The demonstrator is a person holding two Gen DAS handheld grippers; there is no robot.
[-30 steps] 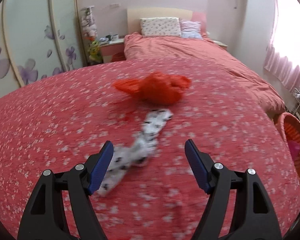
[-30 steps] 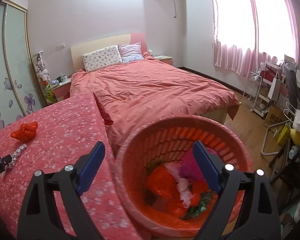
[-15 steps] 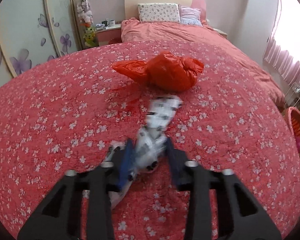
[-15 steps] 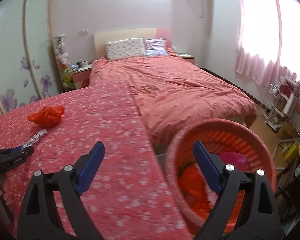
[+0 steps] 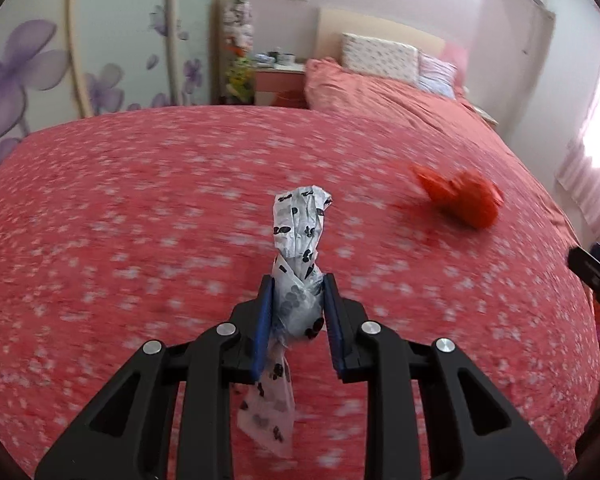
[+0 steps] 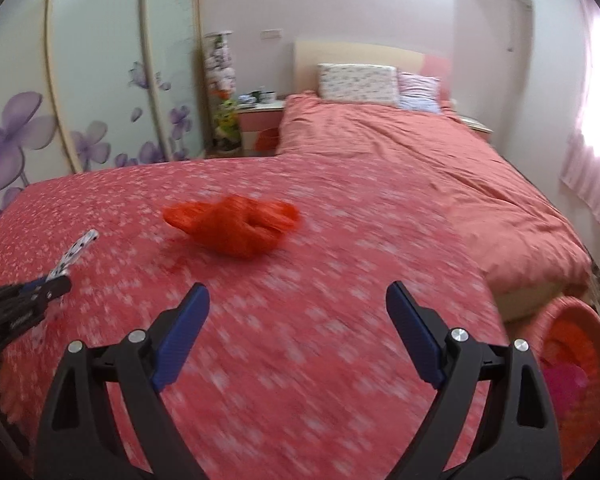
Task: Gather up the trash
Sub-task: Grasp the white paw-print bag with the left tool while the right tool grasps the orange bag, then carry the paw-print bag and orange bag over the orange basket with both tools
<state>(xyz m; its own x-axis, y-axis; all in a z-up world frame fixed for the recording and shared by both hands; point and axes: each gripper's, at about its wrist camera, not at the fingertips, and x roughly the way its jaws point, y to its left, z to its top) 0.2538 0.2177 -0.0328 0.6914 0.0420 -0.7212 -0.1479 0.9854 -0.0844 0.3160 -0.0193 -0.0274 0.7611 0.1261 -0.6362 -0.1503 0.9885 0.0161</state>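
My left gripper [image 5: 296, 300] is shut on a twisted white wrapper with black prints [image 5: 300, 232], lifted off the red flowered cover [image 5: 140, 240]; one end sticks up past the pads, the other hangs below. In the right wrist view that wrapper [image 6: 78, 246] and the left gripper [image 6: 58, 286] show at the far left. A crumpled orange plastic bag [image 5: 466, 200] lies on the cover to the right. My right gripper [image 6: 298, 308] is open and holds nothing, with the orange bag [image 6: 236, 230] lying ahead of it, slightly left. An orange basket [image 6: 580, 344] holding trash stands on the floor at the lower right.
A bed [image 6: 420, 168] with a salmon duvet and two pillows lies beyond the cover. A pink nightstand [image 6: 260, 124] with small items and a wardrobe with purple flowers [image 6: 100, 92] stand at the left. Pink curtains [image 6: 592, 176] hang at the right.
My left gripper closed on the white wrapper and lifted it off the cover. My right gripper swung left, from over the basket to facing the orange bag.
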